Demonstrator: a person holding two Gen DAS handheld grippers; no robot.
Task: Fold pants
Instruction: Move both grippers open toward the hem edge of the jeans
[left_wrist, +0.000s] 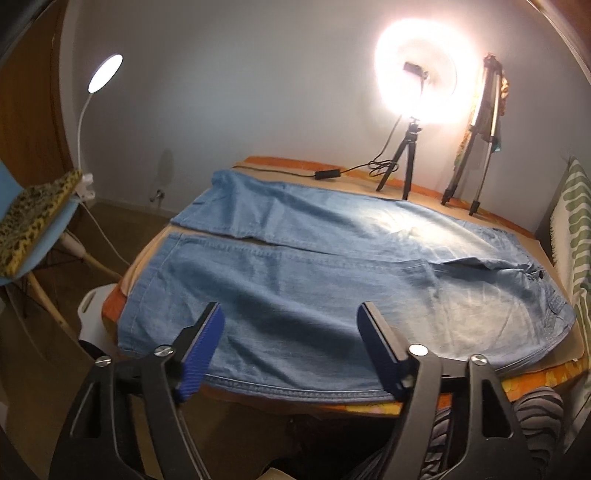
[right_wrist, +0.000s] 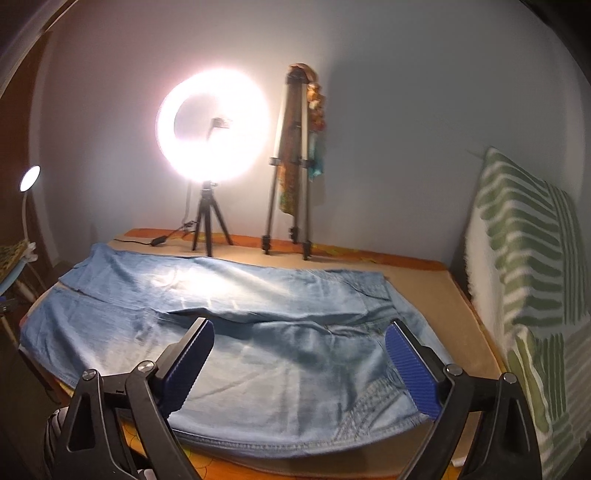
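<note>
In the left wrist view, the pants, light blue denim, lie spread flat across the table and fill the middle of the frame, legs running toward the upper left, waist toward the right edge. The left gripper sits at the bottom centre, jaws apart and holding nothing, hovering above the near hem edge of the denim. A lit ring light on a small tripod stands in the upper right, a folded tripod just beside it. A desk lamp glows in the upper left.

In the right wrist view, the pants cover the centre and lower half of the frame, waistband at the lower right. The right gripper is released, its blue pads wide apart over the fabric, gripping nothing. A green-striped cushion fills the right edge.
</note>
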